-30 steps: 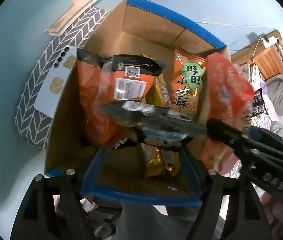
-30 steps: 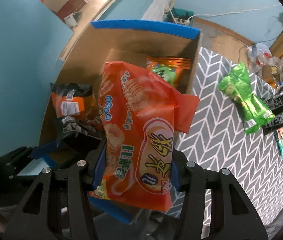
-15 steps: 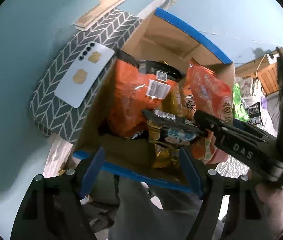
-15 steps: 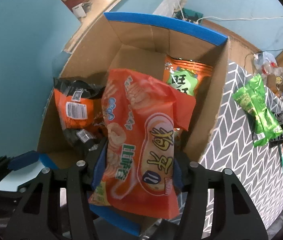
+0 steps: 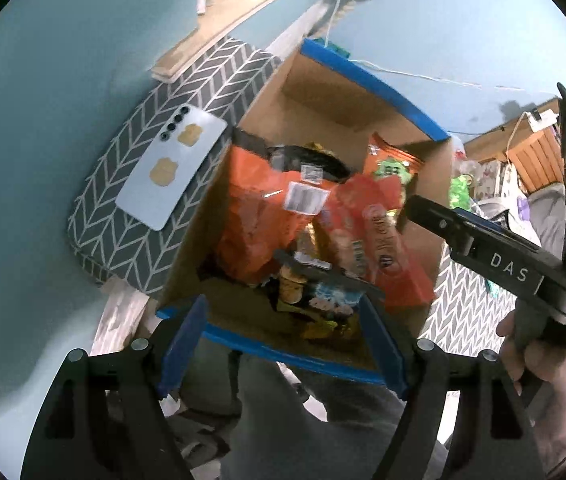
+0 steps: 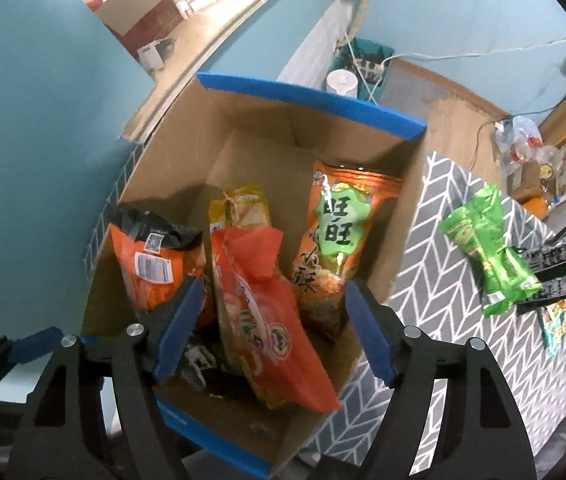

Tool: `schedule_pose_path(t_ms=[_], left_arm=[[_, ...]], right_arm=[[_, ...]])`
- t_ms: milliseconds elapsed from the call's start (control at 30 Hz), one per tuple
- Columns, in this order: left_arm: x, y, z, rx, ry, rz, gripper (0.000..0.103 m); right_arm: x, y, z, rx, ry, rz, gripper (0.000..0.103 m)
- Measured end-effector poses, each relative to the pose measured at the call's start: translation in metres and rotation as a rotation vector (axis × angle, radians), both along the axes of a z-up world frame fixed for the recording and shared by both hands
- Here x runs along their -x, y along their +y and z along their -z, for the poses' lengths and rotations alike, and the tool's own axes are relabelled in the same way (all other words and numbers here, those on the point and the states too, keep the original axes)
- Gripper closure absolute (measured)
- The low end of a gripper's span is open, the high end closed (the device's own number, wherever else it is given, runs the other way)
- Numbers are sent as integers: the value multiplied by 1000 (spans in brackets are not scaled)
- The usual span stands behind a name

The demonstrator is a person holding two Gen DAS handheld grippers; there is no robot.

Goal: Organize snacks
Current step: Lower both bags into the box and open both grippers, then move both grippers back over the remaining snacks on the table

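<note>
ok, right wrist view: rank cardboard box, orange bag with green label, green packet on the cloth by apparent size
1. cardboard box, clearly largest.
2. orange bag with green label.
3. green packet, a bit smaller; it lies outside the box, so true size is uncertain.

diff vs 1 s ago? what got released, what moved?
Right gripper: jaws have just been opening and let go of the red bag, which now leans in the box between the orange bag and the Wangwang bag. Left gripper backed away from the box, jaws open and empty. Phone and green bag unchanged.
</note>
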State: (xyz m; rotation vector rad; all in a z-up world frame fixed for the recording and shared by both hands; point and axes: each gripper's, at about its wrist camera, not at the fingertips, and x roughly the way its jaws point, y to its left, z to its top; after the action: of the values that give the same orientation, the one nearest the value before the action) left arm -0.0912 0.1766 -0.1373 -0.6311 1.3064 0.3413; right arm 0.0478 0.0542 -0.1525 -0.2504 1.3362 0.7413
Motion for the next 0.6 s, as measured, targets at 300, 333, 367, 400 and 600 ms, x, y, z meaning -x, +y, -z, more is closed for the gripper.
schedule_pose_path(t_ms=[300, 333, 367, 400, 600], left_arm=[[-26, -30, -8, 11, -19, 68, 24], [-30, -34, -8, 14, -18, 76, 24], [-34, -40, -8, 19, -19, 85, 24], [-38, -44, -8, 22, -19, 93, 24], [-65, -80, -8, 37, -26, 159, 24]], right_arm=[[-6, -32, -25, 16, -53, 20, 28], [-9, -39, -27, 18, -57, 30, 28], [-12, -47, -29, 18, -59, 41, 28], [-16, -54, -29, 18, -60, 50, 28], [-44, -99, -30, 38, -74, 111, 28]])
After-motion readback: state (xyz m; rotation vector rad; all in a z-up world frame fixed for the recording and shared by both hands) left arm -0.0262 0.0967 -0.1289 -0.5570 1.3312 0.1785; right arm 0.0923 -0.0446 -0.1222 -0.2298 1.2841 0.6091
